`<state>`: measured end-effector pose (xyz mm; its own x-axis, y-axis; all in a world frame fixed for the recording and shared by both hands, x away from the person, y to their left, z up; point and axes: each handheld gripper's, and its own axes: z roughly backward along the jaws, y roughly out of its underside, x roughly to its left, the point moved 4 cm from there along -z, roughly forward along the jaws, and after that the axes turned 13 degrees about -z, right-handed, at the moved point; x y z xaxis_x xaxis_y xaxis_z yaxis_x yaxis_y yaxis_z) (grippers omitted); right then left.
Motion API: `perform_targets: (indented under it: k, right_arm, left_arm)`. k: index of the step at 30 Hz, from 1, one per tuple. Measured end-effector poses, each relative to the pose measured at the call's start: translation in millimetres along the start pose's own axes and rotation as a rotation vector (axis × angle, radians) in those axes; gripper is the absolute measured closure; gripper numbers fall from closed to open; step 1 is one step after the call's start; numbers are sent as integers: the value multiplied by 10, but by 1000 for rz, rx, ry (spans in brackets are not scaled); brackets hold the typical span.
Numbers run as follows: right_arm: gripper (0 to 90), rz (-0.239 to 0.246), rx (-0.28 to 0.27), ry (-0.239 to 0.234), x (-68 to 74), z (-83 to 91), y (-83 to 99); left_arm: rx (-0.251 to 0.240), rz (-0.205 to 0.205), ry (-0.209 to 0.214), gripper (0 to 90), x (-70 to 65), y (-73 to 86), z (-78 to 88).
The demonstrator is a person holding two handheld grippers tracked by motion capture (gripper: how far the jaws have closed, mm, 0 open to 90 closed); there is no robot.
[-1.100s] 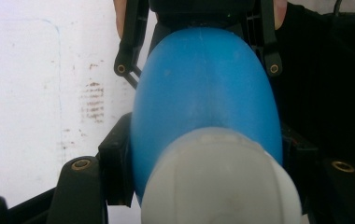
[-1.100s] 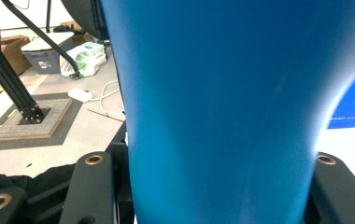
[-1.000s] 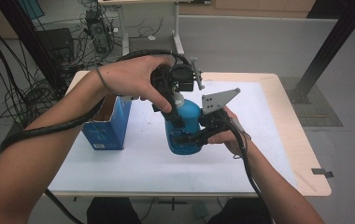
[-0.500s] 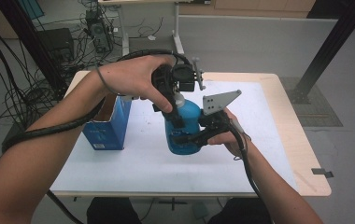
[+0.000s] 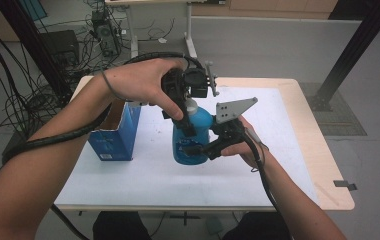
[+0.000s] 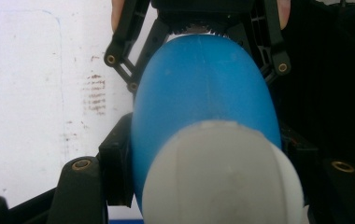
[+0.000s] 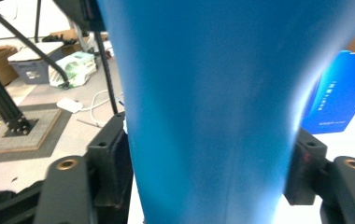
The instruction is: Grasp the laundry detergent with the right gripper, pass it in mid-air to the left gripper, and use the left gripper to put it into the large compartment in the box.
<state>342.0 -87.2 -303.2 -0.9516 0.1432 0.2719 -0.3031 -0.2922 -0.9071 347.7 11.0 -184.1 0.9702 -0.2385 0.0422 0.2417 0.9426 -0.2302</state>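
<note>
A blue bottle (image 5: 191, 140) with a white cap (image 6: 222, 182) stands upright on the white table top (image 5: 278, 150). My left gripper (image 5: 190, 125) comes down from above and is shut on the bottle's upper part, its jaws on either side just below the cap (image 6: 208, 163). My right gripper (image 5: 196, 150) reaches in level from the right at the lower body. Its jaws have just been opening, and the bottle (image 7: 208, 112) stands between its pads (image 7: 112, 158), which no longer clamp it.
An open blue carton (image 5: 115, 137) stands on the table left of the bottle, also seen behind it (image 7: 339, 93). The wooden table edge (image 5: 328, 165) runs along the right. Cables, boxes and a black post (image 5: 353, 50) are on the floor beyond.
</note>
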Motion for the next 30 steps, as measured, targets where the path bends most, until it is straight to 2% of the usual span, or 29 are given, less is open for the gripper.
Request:
perform_targets:
  k: [4,5,9,18,22,30]
  right_arm:
    - [207,-9,7,-6,7,-6,9]
    - [149,-16,-3,8,7,-15,13]
    - [69,-36,-24,44,-5,-13,20]
    - [55,-39,-18,96,-30,52,17]
    - [54,-43,30,133,-38,90,22]
    - [52,-63,104,163,-54,175,57]
  left_arm:
    - [-2,13,-7,378,17,9,-5]
    - [-3,10,-10,378,16,7,-5]
    - [-8,15,-8,378,21,7,-5]
    - [0,27,-12,377,39,20,-5]
    - [-2,38,-16,377,50,45,5]
    - [1,58,-19,377,66,93,13]
